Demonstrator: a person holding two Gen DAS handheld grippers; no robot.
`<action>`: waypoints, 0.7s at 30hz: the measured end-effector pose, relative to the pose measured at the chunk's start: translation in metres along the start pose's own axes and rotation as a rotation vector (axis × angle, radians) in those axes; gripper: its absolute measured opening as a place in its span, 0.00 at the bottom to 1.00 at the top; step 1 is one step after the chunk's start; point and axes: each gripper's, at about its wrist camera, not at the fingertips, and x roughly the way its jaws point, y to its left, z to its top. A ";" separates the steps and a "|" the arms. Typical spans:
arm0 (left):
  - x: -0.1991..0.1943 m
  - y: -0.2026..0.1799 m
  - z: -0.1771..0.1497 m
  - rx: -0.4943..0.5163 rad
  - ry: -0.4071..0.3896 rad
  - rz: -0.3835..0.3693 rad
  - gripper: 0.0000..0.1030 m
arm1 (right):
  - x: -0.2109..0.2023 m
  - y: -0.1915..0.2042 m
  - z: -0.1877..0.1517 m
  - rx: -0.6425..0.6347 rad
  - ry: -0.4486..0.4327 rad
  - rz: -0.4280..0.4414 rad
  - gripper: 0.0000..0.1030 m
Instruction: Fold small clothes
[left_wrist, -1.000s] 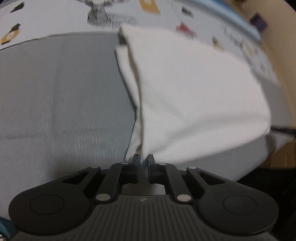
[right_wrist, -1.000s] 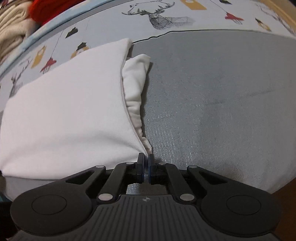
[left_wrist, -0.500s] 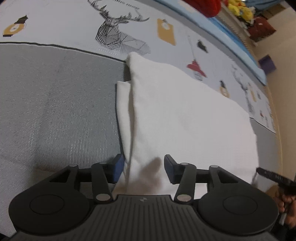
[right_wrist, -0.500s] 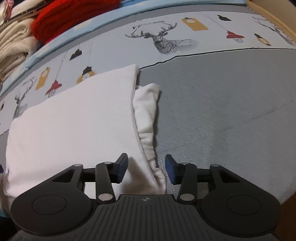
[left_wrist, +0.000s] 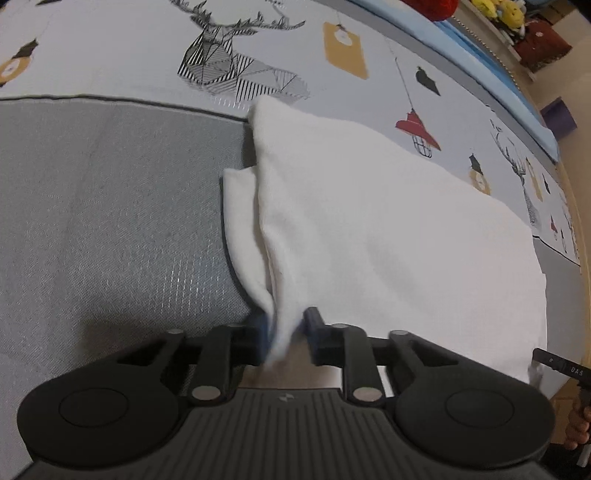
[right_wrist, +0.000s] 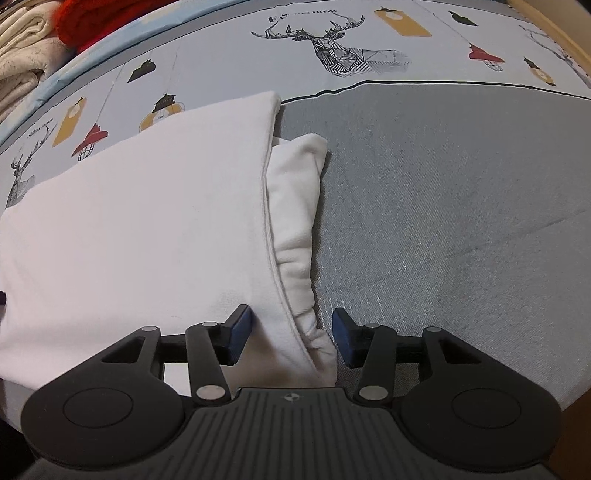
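Note:
A white folded garment (left_wrist: 388, 229) lies on the grey part of the bed cover, with an inner layer sticking out along its edge. My left gripper (left_wrist: 286, 332) has narrowed its jaws around the near corner of the garment, and the cloth bunches between the fingers. In the right wrist view the same garment (right_wrist: 147, 229) fills the left side. My right gripper (right_wrist: 290, 334) is open, with its blue-padded fingers on either side of the garment's near hem and gathered edge, not pinching it.
The bed cover has a grey panel (right_wrist: 443, 206) and a pale printed band with deer and lanterns (left_wrist: 240, 66). Folded cream and red clothes (right_wrist: 44, 33) are stacked at the far left. The other gripper's tip shows at the right edge (left_wrist: 561, 365).
Both grippers let go of the garment and opened half a second ago. Since then the left one has closed in on the garment's corner; the right stays open.

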 end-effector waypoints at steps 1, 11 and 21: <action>-0.002 0.000 -0.001 0.007 -0.007 -0.001 0.11 | 0.000 0.002 0.000 0.001 0.001 0.016 0.34; -0.049 0.037 0.000 0.009 -0.162 0.046 0.09 | 0.002 0.041 0.007 -0.038 -0.040 0.085 0.19; -0.048 0.068 -0.005 0.009 -0.070 0.043 0.30 | 0.010 0.062 0.010 -0.075 -0.013 0.078 0.20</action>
